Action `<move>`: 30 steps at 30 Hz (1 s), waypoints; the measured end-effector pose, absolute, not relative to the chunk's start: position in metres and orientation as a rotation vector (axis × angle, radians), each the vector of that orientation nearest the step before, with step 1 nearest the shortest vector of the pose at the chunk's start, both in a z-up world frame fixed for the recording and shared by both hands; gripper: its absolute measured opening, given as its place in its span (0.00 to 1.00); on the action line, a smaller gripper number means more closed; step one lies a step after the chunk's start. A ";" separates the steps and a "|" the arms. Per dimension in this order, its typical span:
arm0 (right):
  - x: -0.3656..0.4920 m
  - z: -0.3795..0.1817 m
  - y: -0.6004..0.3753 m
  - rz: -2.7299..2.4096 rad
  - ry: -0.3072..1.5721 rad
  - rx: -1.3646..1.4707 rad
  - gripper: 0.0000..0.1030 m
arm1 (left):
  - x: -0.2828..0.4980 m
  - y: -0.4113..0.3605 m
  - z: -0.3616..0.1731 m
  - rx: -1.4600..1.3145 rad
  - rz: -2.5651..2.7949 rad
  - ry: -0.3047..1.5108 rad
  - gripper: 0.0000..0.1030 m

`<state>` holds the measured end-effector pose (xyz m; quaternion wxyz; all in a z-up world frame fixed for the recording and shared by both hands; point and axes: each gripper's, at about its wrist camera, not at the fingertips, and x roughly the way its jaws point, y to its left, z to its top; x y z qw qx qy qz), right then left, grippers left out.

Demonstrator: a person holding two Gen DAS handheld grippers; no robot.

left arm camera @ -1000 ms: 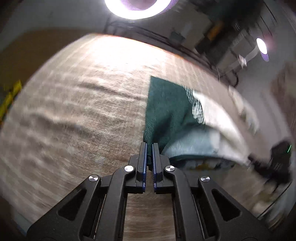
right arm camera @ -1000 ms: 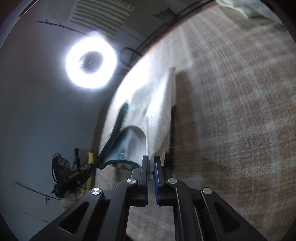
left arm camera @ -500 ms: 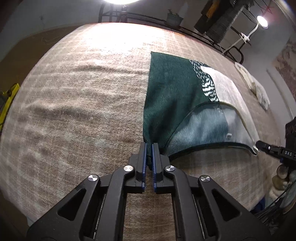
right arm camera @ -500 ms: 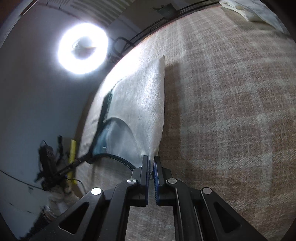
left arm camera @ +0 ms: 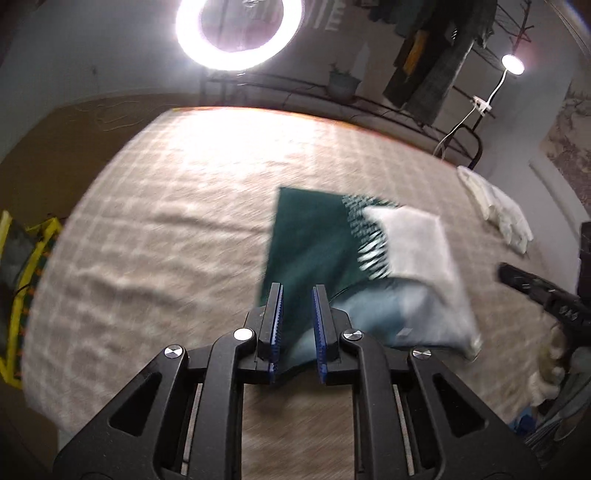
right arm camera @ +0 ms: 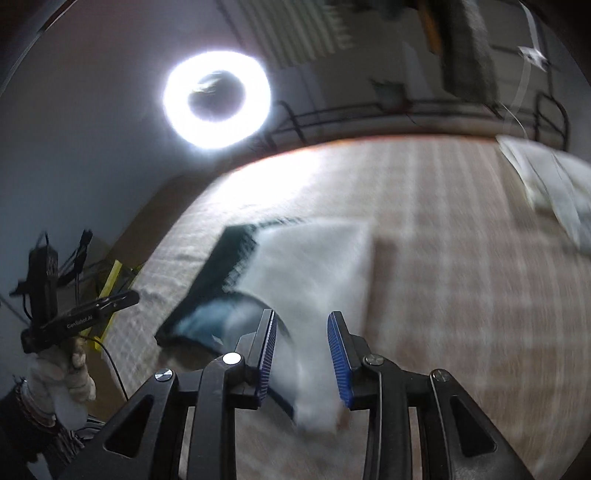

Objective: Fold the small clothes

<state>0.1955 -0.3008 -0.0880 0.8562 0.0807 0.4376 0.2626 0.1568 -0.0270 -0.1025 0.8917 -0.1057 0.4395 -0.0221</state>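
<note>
Garment: a small piece of clothing (left arm camera: pixel 317 243), dark green on one side and white on the other with a broken green-and-white pattern between, lies on the checked beige blanket (left arm camera: pixel 166 229) that covers the table.
Where it sits: right of the middle in the left wrist view, its near edge directly under both tools; the far edge looks flat and square.
How it looks: the near end is open like a neck or hem, showing a paler blue-grey inside with a small tag; the white corner by the right-hand tool looks a bit rumpled. Both views are smeared by motion, so finer creases are beyond me.
Left gripper (left arm camera: pixel 297 314): jaws parted, with the green corner lying loose in the gap, nothing pinched.
Right gripper (right arm camera: pixel 301 350): jaws spread wide over the white corner, gripping nothing as far as I can see.
Step in hand: to my eye, the laying-out is done and the cloth has been let go, with the fold itself not yet made.
Next move: I would guess a fresh grip on two corners of one edge, carried across evenly so the edges meet.
Risk: the soft cloth could drag or bunch on the fuzzy blanket.
Further off: white folded cloth (left arm camera: pixel 495 206) near the far right edge, and a ring light (left arm camera: pixel 240 33) above.
</note>
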 end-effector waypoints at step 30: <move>0.306 -0.132 -0.223 0.595 1.029 0.097 0.31 | 0.199 -0.008 -0.151 -0.294 -0.019 1.005 0.42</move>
